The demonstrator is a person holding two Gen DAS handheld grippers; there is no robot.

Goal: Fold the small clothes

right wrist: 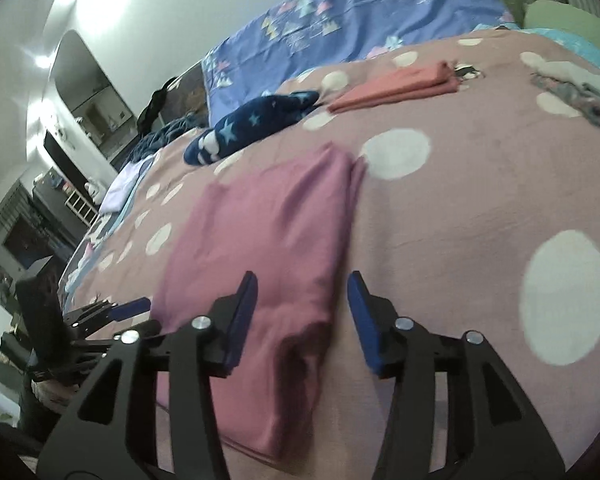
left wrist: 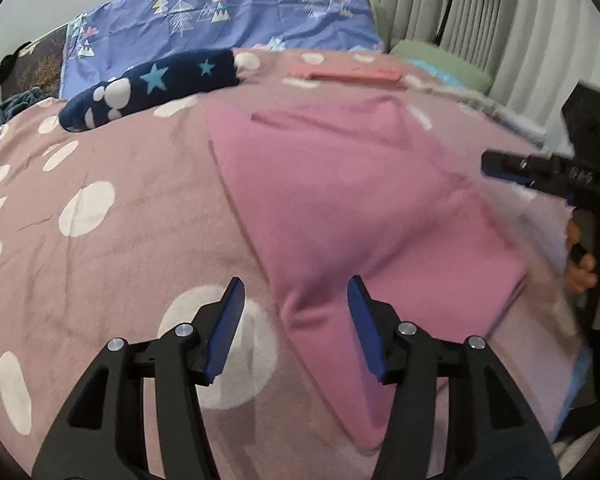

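Pink garment (left wrist: 364,208) lies partly folded on the spotted blanket (left wrist: 100,264), on your side of the navy star cushion (left wrist: 156,84); a coral piece (right wrist: 400,84), already folded, sits beyond the garment, right of the cushion.

Your left gripper (left wrist: 296,304) has its fingers apart, holding nothing, poised over the garment's near left corner. Your right gripper (right wrist: 302,300) is likewise parted and empty, over the garment's near right edge.

Both views are blurred, so the layering at the right edge is uncertain; it appears doubled.

Recommendation: lower each gripper onto its near corner, pinch all layers together without catching the blanket, then carry the near edge evenly toward the cushion so the far edges align.
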